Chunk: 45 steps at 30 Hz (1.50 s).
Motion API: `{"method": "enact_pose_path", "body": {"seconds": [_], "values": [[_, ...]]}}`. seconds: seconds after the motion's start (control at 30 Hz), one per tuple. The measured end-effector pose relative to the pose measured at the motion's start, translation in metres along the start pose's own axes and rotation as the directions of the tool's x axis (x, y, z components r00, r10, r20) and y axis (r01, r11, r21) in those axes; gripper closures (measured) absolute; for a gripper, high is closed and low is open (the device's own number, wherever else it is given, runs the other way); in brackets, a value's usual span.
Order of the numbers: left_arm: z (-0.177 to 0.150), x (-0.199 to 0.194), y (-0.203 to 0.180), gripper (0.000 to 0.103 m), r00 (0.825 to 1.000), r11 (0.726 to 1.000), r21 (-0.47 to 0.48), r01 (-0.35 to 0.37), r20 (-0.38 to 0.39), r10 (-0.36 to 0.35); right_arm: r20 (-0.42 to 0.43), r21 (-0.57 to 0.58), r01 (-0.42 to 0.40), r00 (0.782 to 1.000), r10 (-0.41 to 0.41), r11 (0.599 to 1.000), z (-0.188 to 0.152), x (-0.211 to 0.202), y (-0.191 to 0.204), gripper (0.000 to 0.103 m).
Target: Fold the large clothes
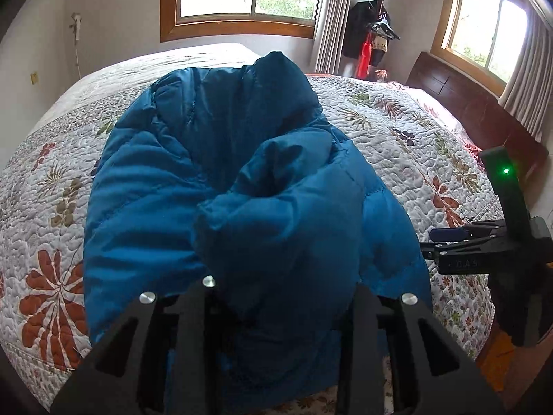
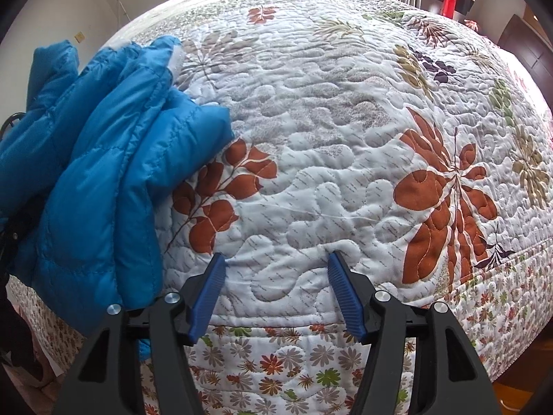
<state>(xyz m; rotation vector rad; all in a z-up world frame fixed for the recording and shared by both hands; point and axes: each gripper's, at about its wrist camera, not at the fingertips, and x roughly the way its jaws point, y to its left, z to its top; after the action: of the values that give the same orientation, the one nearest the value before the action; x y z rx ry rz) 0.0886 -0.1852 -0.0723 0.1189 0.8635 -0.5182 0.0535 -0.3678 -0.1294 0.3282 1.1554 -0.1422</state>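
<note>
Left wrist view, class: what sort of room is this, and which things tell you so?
Most likely a bedroom in a home. A large bed under a floral quilt fills the view, a wooden headboard stands beside a curtained window, and a coat stand holds hanging clothes.

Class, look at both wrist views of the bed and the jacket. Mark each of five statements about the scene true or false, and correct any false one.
1. The puffy blue quilted jacket lies on a floral quilted bedspread. True.
2. The right gripper is clamped on the jacket. False: its blue ribbed fingers stand apart over bare bedspread, holding nothing.
3. Jacket fabric bunches between the arms of the left gripper. True.
4. The jacket is folded into a flat, neat rectangle. False: it is heaped and rumpled.
5. The bedspread is plain white. False: it carries rust-red and olive leaf prints.
</note>
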Motion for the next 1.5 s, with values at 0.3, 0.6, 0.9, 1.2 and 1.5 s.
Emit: {"method": "enact_pose_path", "body": {"seconds": [0.3, 0.6, 0.9, 1.2, 1.5], "values": [[0.001, -0.011, 0.0, 0.072, 1.0, 1.0, -0.004, 0.013, -0.001, -0.013, -0.012, 0.028, -0.012, 1.0, 0.012, 1.0, 0.005, -0.003, -0.001, 0.037], [0.005, -0.081, 0.018, 0.035, 0.95, 0.945, -0.097, 0.313, 0.05, -0.309, 0.112, 0.001, -0.107, 0.988, 0.106, 0.994, 0.03, -0.067, 0.011, 0.038], [0.019, -0.109, 0.087, 0.025, 0.987, 0.974, -0.206, 0.096, 0.148, -0.065, 0.012, -0.009, -0.456, 0.89, 0.456, 0.89, 0.063, -0.077, 0.056, 0.028], [0.027, -0.023, 0.139, 0.026, 0.993, 0.972, -0.215, -0.097, -0.08, 0.081, -0.109, -0.04, -0.468, 0.881, 0.461, 0.883, 0.084, -0.05, 0.122, 0.019], [0.016, -0.012, 0.147, 0.027, 0.998, 0.965, -0.261, -0.018, -0.071, -0.001, -0.109, -0.038, -0.479, 0.874, 0.473, 0.877, 0.09, -0.031, 0.134, 0.086]]}}
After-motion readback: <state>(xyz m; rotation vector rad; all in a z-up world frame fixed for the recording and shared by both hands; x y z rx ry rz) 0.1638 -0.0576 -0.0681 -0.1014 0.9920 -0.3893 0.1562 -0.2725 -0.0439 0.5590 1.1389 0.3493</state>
